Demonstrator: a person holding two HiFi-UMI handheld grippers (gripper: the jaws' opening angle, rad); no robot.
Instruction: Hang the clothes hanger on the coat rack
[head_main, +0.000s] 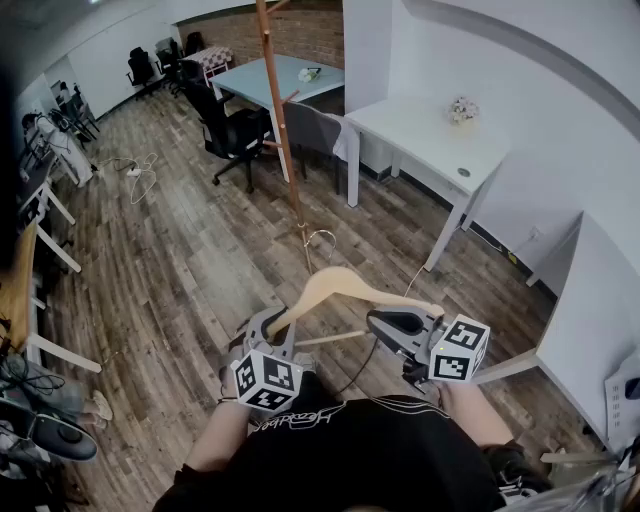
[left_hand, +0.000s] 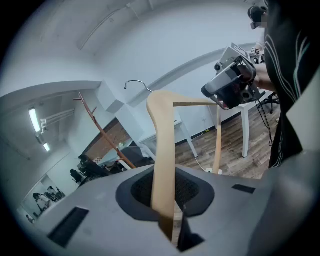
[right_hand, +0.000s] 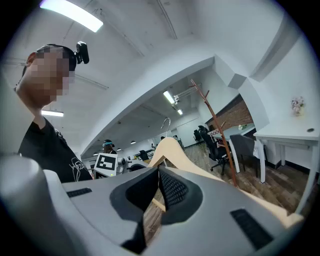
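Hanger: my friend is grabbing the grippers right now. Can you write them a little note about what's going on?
The left gripper is shut on one arm of the hanger.
The right gripper has its jaws close round the bar near the other end. I can't tell if they pinch it.
The hanger is in the air in front of the person, with the hook on the side toward the rack.
The rack stands farther off on the floor, not touching the hanger.
Done: hanger picked up.
Left: carry it to the rack and hook it on a peg.
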